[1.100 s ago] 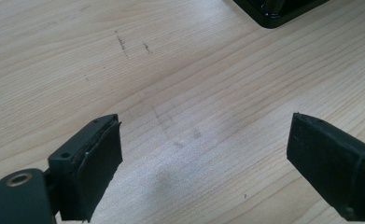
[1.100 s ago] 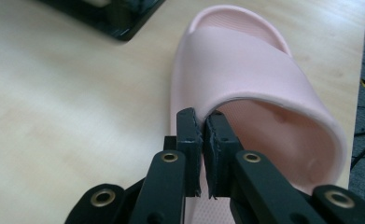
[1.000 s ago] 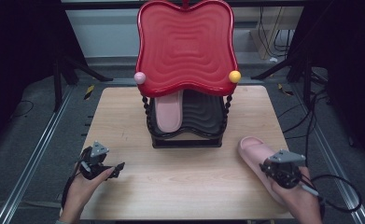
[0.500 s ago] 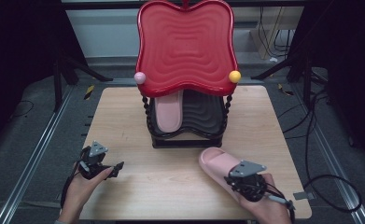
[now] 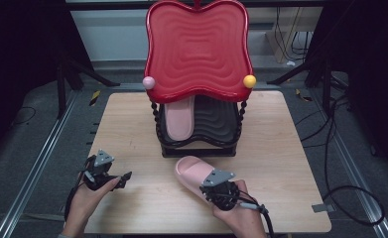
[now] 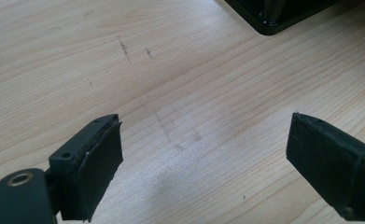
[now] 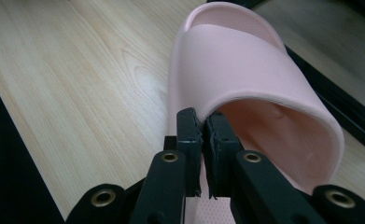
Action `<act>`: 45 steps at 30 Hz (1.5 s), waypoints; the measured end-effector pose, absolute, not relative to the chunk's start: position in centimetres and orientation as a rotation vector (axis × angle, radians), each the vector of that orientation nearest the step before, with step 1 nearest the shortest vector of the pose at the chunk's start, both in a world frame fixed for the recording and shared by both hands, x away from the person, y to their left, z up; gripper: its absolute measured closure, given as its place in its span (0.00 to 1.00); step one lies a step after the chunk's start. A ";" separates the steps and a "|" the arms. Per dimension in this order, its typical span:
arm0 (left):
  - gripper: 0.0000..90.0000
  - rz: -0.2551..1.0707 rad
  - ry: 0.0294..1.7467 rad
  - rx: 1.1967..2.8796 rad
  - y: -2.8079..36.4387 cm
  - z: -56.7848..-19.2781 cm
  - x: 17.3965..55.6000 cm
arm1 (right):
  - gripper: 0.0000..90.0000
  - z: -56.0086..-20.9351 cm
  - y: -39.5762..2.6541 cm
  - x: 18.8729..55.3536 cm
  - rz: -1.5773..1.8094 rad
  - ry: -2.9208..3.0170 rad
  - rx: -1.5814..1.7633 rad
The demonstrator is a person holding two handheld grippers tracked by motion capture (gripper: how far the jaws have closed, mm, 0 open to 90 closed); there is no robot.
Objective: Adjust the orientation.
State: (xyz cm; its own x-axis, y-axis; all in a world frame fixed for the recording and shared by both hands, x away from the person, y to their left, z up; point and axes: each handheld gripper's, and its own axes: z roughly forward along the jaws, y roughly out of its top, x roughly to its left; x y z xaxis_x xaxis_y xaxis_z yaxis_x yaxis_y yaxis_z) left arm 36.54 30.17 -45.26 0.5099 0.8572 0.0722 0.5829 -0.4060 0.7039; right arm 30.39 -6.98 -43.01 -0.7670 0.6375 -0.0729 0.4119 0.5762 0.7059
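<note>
Where the right gripper (image 7: 201,135) meets the loose pink slipper (image 5: 194,173), its jaws are clamped on the strap's edge, the slipper at the counter (image 5: 291,148) front, just before the black rack (image 5: 199,144). Left gripper (image 6: 203,158) jaws stand wide, holding nothing, over bare wood. A second slipper (image 5: 177,119) sits on the rack's lower tier under the red top tray (image 5: 197,49).

Bare table (image 5: 132,129) lies open left of the rack (image 5: 197,141); a pink slipper (image 5: 194,173) crowds its front

Matt pink foam-like slipper (image 7: 245,70), pale wood-grain table (image 6: 180,84) w/ scuffs, glossy red plastic rack top (image 5: 197,47).
</note>
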 end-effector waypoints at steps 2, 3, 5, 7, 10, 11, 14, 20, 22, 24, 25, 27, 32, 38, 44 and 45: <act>0.11 0.571 1.170 2.138 30.1 -45.3 36.6 | 0.95 -43.5 -6.6 30.4 0.998 2.499 0.854; 0.11 0.569 1.171 2.139 30.0 -45.4 36.6 | 0.95 -43.7 -6.5 30.4 0.997 2.503 0.852; 0.11 0.568 1.171 2.140 30.0 -45.4 36.6 | 0.95 -44.2 -6.4 30.4 0.992 2.510 0.851; 0.11 0.570 1.173 2.140 30.1 -45.4 36.6 | 0.95 -44.8 -6.2 30.4 0.993 2.524 0.845; 0.11 0.573 1.175 2.136 30.2 -45.4 36.6 | 0.95 -45.4 -5.9 30.2 0.987 2.533 0.837; 0.11 0.572 1.175 2.137 30.2 -45.4 36.6 | 0.94 -45.5 -5.8 30.2 0.987 2.538 0.830; 0.11 0.572 1.177 2.140 30.2 -45.4 36.6 | 0.87 -45.4 -6.0 30.1 1.004 2.538 0.806; 0.11 0.575 1.180 2.136 30.3 -45.4 36.6 | 0.73 -44.4 -8.7 29.2 1.039 2.509 0.794; 0.11 0.574 1.179 2.139 30.3 -45.4 36.6 | 0.74 -44.1 -9.6 29.2 1.038 2.498 0.799; 0.11 0.574 1.178 2.140 30.2 -45.4 36.6 | 0.76 -43.8 -10.8 29.6 1.041 2.472 0.824; 0.11 0.573 1.177 2.144 30.1 -45.4 36.6 | 0.76 -43.7 -11.2 29.9 1.042 2.467 0.831; 0.11 0.571 1.174 2.146 30.1 -45.5 36.6 | 0.79 -43.6 -11.9 30.8 1.031 2.454 0.840; 0.11 0.567 1.180 2.151 30.2 -45.6 36.6 | 0.80 -44.0 -12.1 33.0 1.023 2.461 0.819; 0.11 0.565 1.183 2.148 30.4 -45.6 36.6 | 0.80 -45.0 -11.1 34.6 0.992 2.487 0.786; 0.11 0.563 1.177 2.150 30.3 -45.7 36.6 | 0.84 -45.6 -10.4 35.0 0.957 2.500 0.775; 0.11 0.562 1.177 2.150 30.3 -45.7 36.6 | 0.85 -45.7 -10.4 35.1 0.952 2.501 0.778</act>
